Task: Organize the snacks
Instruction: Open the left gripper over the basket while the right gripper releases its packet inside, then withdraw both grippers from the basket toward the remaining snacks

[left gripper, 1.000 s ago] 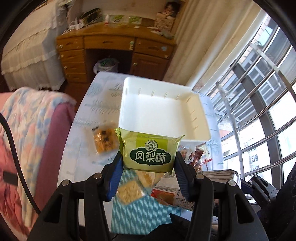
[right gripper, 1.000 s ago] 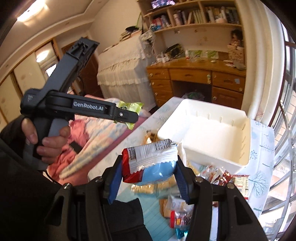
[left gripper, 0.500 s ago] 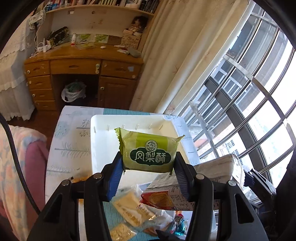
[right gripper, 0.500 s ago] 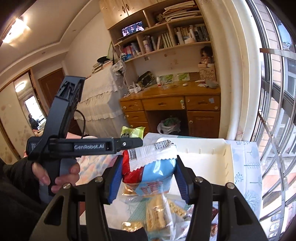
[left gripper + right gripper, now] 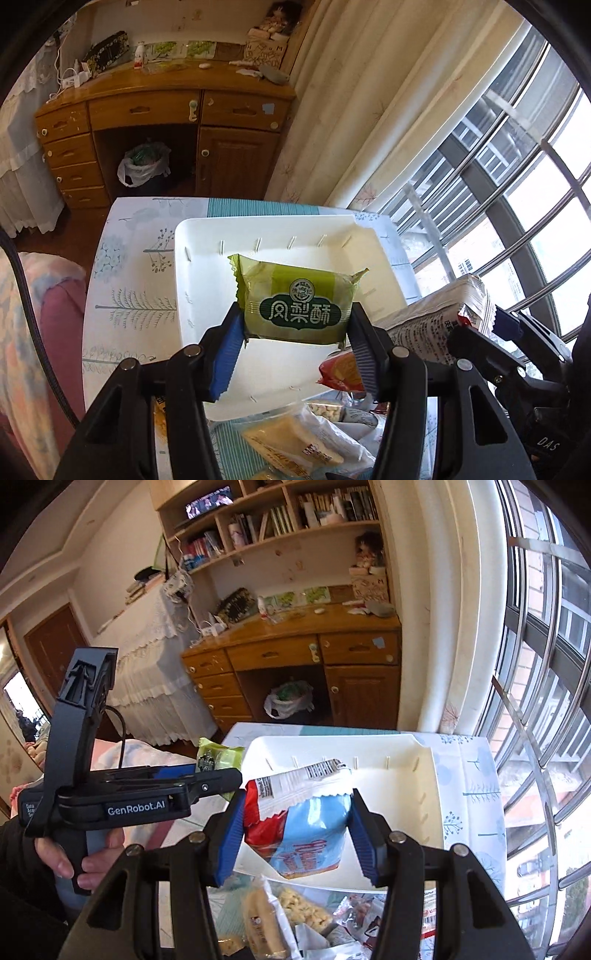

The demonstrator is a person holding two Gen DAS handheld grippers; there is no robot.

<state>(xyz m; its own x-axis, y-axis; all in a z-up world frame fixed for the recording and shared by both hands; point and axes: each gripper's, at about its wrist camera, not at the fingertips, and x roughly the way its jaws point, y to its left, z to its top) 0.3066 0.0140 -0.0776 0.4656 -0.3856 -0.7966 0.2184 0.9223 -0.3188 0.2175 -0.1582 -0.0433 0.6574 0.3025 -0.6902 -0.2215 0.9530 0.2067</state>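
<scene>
My left gripper [image 5: 295, 332] is shut on a green pastry packet [image 5: 295, 299] with white characters, held over the near part of the empty white bin [image 5: 207, 236]. My right gripper [image 5: 295, 819] is shut on a blue, red and white snack bag [image 5: 306, 823], held above the bin's [image 5: 406, 746] near left corner. In the right wrist view the left gripper [image 5: 218, 771] reaches in from the left with the green packet [image 5: 218, 757] at its tip. In the left wrist view the right gripper's bag [image 5: 436, 314] shows at the right, edge on.
Several loose snack packets [image 5: 295, 915] lie on the patterned tablecloth [image 5: 125, 295] in front of the bin. A wooden desk [image 5: 166, 110] stands beyond the table, windows [image 5: 517, 184] to the right, a covered sofa [image 5: 22, 332] to the left. A hand [image 5: 74, 860] holds the left gripper's handle.
Both grippers have moved forward across the table with their packets, from over the snack pile to above the bin's near side. The bin now fills more of both views.
</scene>
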